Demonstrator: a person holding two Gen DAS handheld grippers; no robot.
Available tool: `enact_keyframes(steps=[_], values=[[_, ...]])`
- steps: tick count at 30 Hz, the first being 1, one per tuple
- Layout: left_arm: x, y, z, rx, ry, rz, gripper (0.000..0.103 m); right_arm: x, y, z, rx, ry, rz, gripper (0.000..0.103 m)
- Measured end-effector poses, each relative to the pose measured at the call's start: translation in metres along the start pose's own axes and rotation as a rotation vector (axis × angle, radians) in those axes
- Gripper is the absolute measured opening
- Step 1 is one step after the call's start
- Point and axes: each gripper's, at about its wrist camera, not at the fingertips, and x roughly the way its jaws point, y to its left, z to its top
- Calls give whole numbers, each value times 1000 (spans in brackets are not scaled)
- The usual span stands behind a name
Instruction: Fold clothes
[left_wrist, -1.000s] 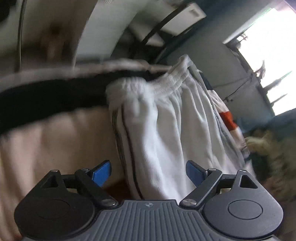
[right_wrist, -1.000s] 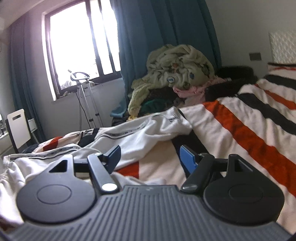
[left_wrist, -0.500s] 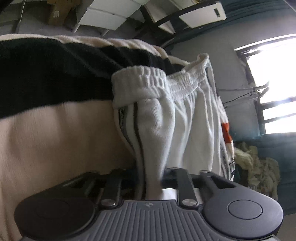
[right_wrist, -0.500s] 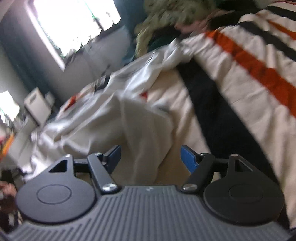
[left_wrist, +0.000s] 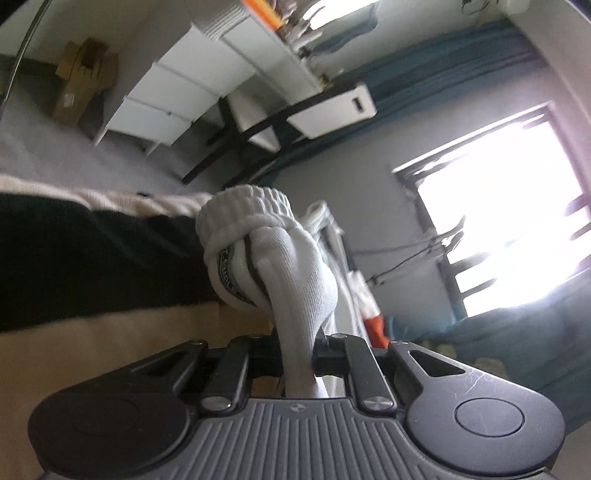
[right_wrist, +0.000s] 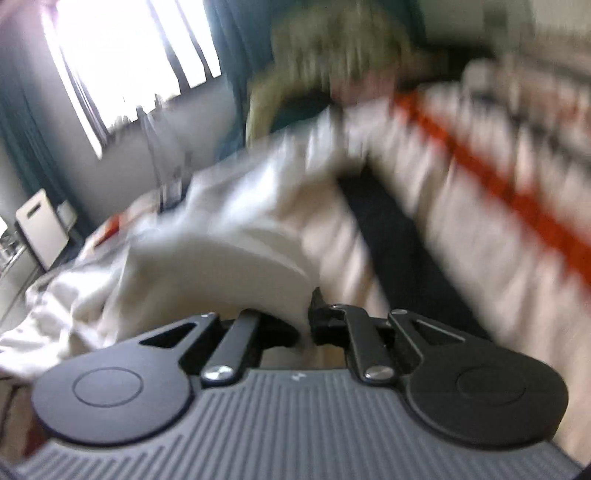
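White trousers (left_wrist: 295, 273) with a ribbed elastic waistband and dark side stripes lie on a striped bed. My left gripper (left_wrist: 298, 356) is shut on the bunched waistband end and holds it lifted above the blanket. In the blurred right wrist view the trousers (right_wrist: 229, 236) stretch away across the bed, and my right gripper (right_wrist: 301, 326) is shut on a fold of the white cloth close to the camera.
The blanket has cream, black (left_wrist: 92, 266) and orange (right_wrist: 517, 192) stripes. A heap of clothes (right_wrist: 332, 62) sits at the bed's far end. A white drawer unit (left_wrist: 192, 92), a chair (left_wrist: 325, 107) and a cardboard box (left_wrist: 79, 81) stand beyond the bed. Windows are bright.
Both grippers went from open to shut on the trousers: the left first, the right only now. The left has lifted the waistband; the right view is moving fast.
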Motion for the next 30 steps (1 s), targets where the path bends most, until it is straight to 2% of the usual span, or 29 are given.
enact_keyframes(steps=[3, 5, 7, 10, 14, 17, 19, 21, 22, 25, 28, 30], values=[[-7, 4, 2, -35, -4, -24, 12, -47, 10, 27, -98, -160, 10, 10], [-10, 9, 4, -58, 22, -33, 12, -65, 11, 46, -105, -199, 35, 10], [-9, 12, 4, -52, 44, 6, 12, -60, 10, 69, -121, -199, 31, 10], [3, 17, 3, -43, 83, 71, 13, -10, 11, 91, -190, -134, -42, 11], [13, 19, 2, -26, 92, 120, 13, 100, 1, 97, -199, 61, -89, 14], [18, 16, 2, -2, 66, 130, 13, 171, -14, 85, -159, 177, -100, 25], [21, 13, 1, 10, 48, 133, 13, 192, -28, 72, -86, 196, -88, 39], [27, 11, 0, 12, 39, 143, 13, 198, -48, 61, 25, 204, -36, 64], [30, 9, 0, 13, 37, 148, 13, 198, -58, 59, 91, 211, -20, 68], [47, 1, -1, 86, 39, 178, 13, 187, -76, 62, 218, 232, 0, 69], [62, -5, -5, 139, 46, 212, 13, 158, -81, 64, 140, 219, 43, 69], [65, -4, -6, 144, 53, 225, 13, 132, -84, 56, 123, 230, 35, 69]])
